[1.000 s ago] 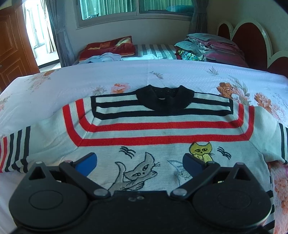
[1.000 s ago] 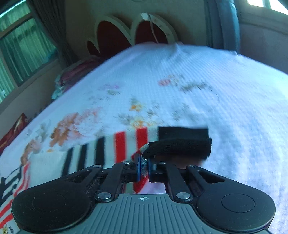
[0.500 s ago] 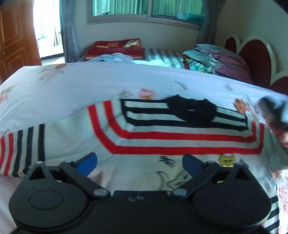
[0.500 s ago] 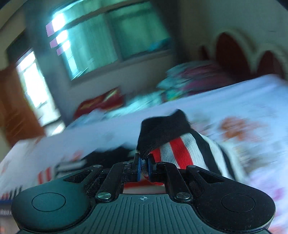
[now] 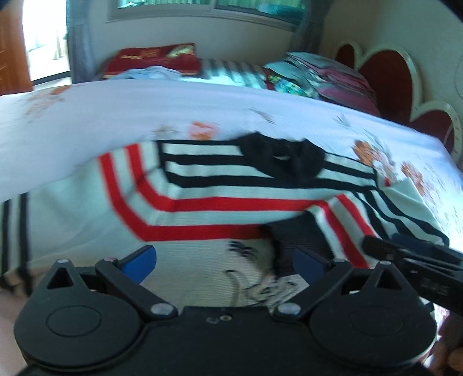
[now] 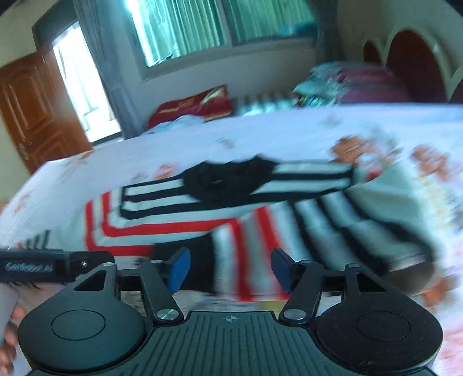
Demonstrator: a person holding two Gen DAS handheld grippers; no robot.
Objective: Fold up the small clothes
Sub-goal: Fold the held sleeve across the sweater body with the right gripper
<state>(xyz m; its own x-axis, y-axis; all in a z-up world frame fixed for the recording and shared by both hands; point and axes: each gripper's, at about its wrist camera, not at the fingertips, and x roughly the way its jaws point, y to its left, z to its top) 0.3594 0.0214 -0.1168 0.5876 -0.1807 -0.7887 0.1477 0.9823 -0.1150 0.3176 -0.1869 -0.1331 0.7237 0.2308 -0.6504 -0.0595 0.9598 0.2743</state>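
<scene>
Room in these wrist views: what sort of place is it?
A home bedroom, most likely. A striped sweater lies on a bed with a floral sheet, backed by a red scalloped headboard, with a curtained window beyond.

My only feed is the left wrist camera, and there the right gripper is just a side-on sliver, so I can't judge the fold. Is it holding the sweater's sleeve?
Observer: No. In the right wrist view the right gripper has its fingers apart. They have just been opening, and nothing is pinched between them.
Operator: Where is the sleeve relative to them?
Observer: The striped sleeve lies folded across the sweater. Its black cuff shows through the gap, lying beyond the fingertips. As far as the blur shows, it touches neither pad.
</scene>
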